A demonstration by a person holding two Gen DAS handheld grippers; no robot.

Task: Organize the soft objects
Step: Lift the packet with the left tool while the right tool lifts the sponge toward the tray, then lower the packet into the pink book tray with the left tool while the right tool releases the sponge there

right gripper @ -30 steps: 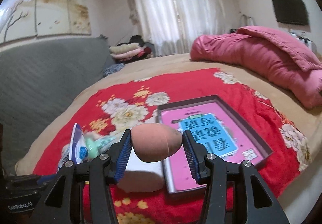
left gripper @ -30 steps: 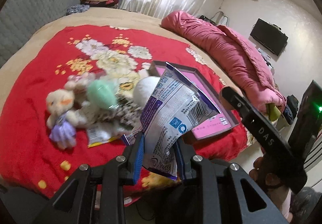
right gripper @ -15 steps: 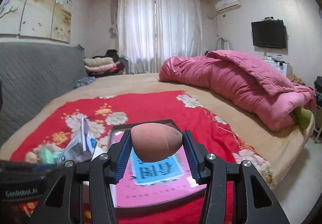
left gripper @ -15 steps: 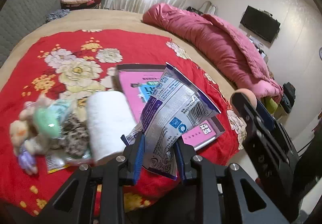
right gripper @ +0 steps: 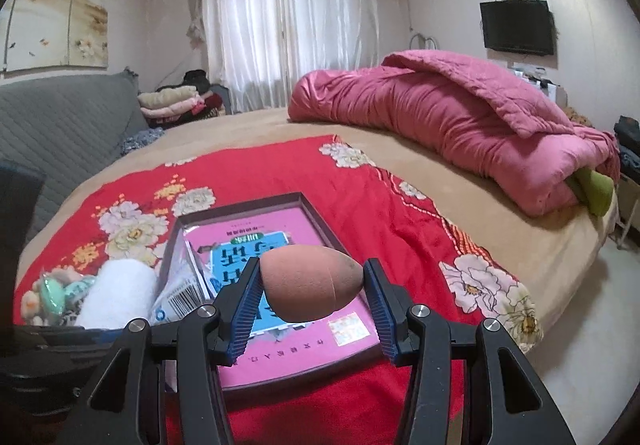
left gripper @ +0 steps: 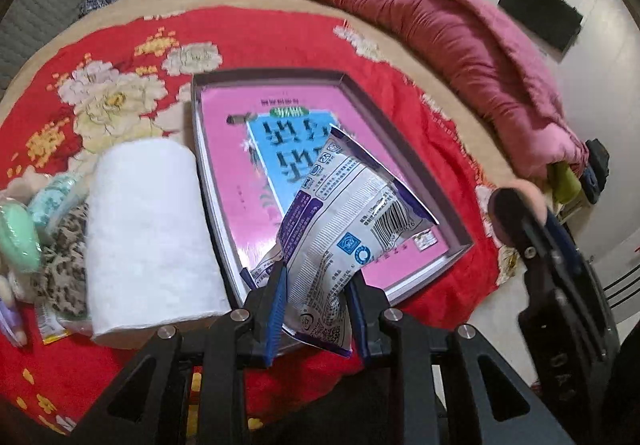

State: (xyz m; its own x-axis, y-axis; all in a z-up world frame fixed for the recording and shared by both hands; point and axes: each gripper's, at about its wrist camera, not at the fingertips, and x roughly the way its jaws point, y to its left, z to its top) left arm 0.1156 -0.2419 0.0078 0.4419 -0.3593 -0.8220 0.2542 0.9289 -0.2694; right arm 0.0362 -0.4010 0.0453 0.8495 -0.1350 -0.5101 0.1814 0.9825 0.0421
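My left gripper (left gripper: 318,285) is shut on a purple-and-white tissue packet (left gripper: 340,233) and holds it over the near part of the pink box tray (left gripper: 224,149). My right gripper (right gripper: 310,285) is shut on an orange egg-shaped sponge (right gripper: 308,287), above the same tray (right gripper: 320,213). The right gripper also shows at the right edge of the left wrist view (left gripper: 532,229). A white towel roll (left gripper: 148,229) lies just left of the tray.
Small plush toys, a green sponge (left gripper: 16,237) and a leopard-print item (left gripper: 64,269) lie left of the roll on the red floral blanket (left gripper: 260,33). A pink quilt (right gripper: 460,125) is heaped at the far right of the bed. A grey sofa (right gripper: 60,125) stands at the left.
Both grippers have swung right and moved over the pink tray, each holding its object. The toy pile has slid to the left edge of the left wrist view.
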